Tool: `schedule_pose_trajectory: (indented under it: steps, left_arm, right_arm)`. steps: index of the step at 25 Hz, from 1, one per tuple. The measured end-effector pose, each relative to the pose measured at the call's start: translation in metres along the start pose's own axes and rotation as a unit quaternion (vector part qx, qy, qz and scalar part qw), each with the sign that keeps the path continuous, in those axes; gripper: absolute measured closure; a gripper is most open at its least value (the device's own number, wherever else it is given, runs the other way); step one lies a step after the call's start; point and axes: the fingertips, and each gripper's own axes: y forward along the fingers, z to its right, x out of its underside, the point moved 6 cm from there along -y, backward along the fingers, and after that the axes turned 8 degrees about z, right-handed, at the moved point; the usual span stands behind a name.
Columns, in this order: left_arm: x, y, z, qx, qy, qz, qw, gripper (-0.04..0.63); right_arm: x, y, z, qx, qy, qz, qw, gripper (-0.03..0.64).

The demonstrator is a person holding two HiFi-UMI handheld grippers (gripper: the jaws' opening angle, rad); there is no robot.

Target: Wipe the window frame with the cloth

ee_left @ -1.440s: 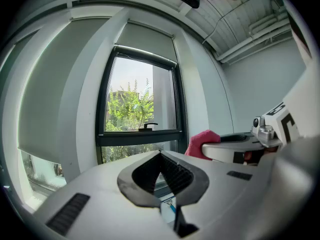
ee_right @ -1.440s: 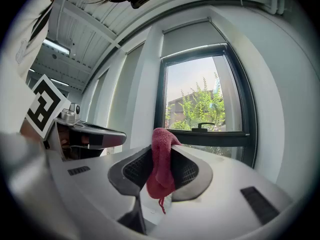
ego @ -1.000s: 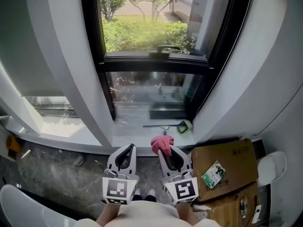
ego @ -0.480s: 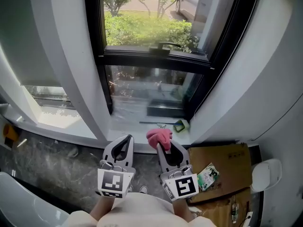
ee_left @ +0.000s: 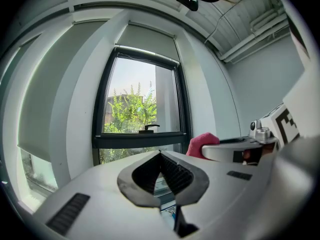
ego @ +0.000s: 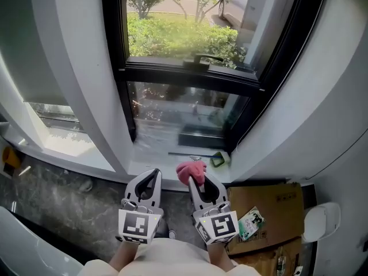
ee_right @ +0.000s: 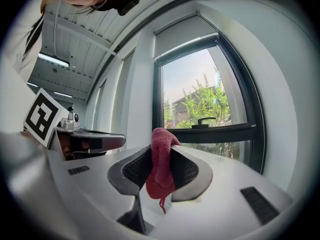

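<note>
My right gripper (ego: pixel 197 180) is clamped on the pink cloth (ego: pixel 191 170), the window frame (ego: pixel 190 78) lies straight ahead with its crossbar running left to right, and my empty left gripper (ego: pixel 153 173), jaws together, sits alongside.

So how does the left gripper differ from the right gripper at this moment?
The right gripper holds the cloth; the left gripper holds nothing. The right gripper's fingers are parted by the cloth; the left gripper's fingers touch at their tips. Both point toward the window, side by side.
</note>
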Motion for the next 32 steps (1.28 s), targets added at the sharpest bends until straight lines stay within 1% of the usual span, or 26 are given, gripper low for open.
schedule_pose_trajectory:
  steps: [4,7,12,19,24,30,32]
  left_arm:
    - [0.000,0.019,-0.022,-0.001,-0.009,0.004,1.0000,0.588]
    - [-0.010,0.041,-0.042,0.001,-0.011,0.015,0.9998,0.588]
    - [-0.021,0.076,-0.069,0.022,0.001,0.012,0.9997,0.588]
    - [-0.016,0.101,-0.100,0.043,0.006,0.004,0.9990,0.588]
    - [-0.011,0.107,-0.122,0.035,0.009,-0.002,0.9993,0.588]
    - [-0.004,0.109,-0.136,0.021,0.005,-0.012,0.9997,0.588]
    - [-0.001,0.113,-0.139,0.015,0.005,-0.010,0.9998,0.588]
  right_arm:
    - [-0.001,0.028,0.004,0.000,-0.005,0.002,1.000,0.515]
    - [-0.009,0.056,0.011,0.005,-0.011,0.013,1.000,0.515]
    - [-0.018,0.099,0.019,0.008,-0.021,0.019,1.000,0.515]
    - [-0.006,0.141,0.019,0.014,-0.017,0.016,1.000,0.515]
    - [0.002,0.158,0.013,0.014,-0.015,0.013,1.000,0.515]
    - [0.008,0.173,0.012,0.004,-0.014,0.013,1.000,0.515]
    - [0.011,0.178,0.015,0.000,-0.013,0.011,1.000,0.515]
